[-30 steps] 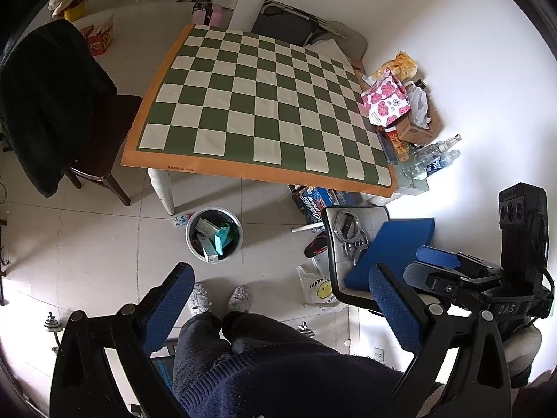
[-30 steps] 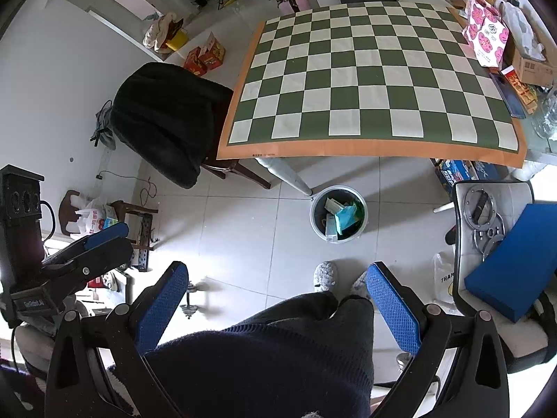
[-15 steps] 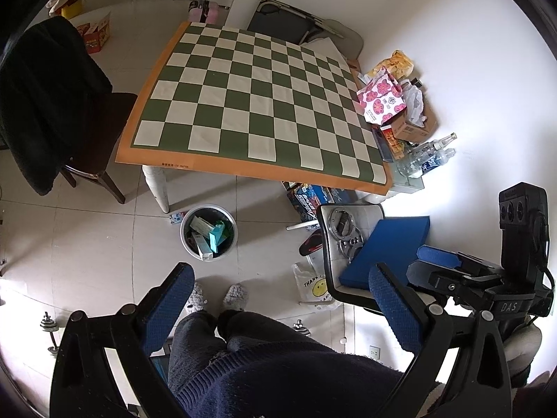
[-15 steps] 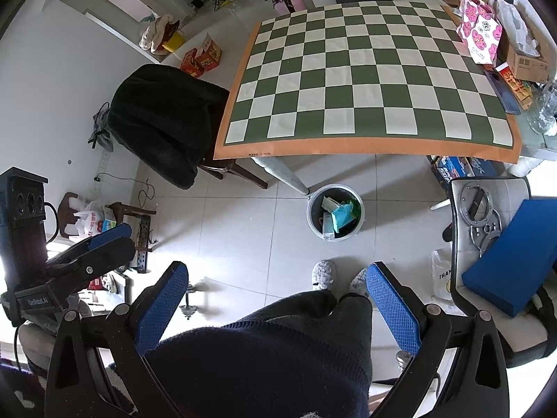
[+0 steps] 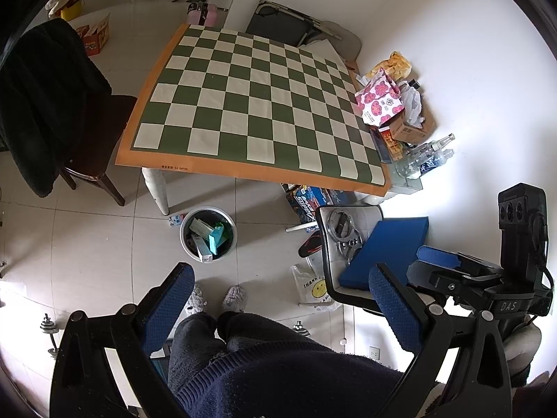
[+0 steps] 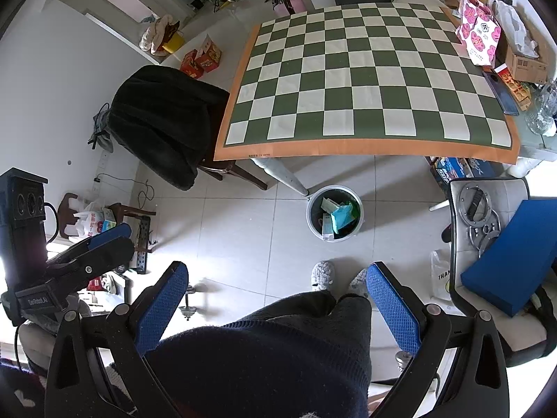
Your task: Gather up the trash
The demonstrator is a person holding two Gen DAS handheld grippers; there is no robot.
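Both claws stand wide and empty: left claw point(image 5: 282, 310), right claw point(image 6: 278, 308). Bin point(image 5: 208, 234) ahead holds trash; worktop point(image 5: 243, 170) beyond appears bare. Collection judged complete; next, check for remaining litter.

Checkered table point(image 5: 257, 111); black-draped chair point(image 5: 45, 104) beside; blue cushion point(image 5: 386, 247) (on white chair).

Bright daylight glares off the floor tiles point(image 5: 87, 244) and white wall point(image 5: 452, 52); fisheye bends edges, focus stays sharp.
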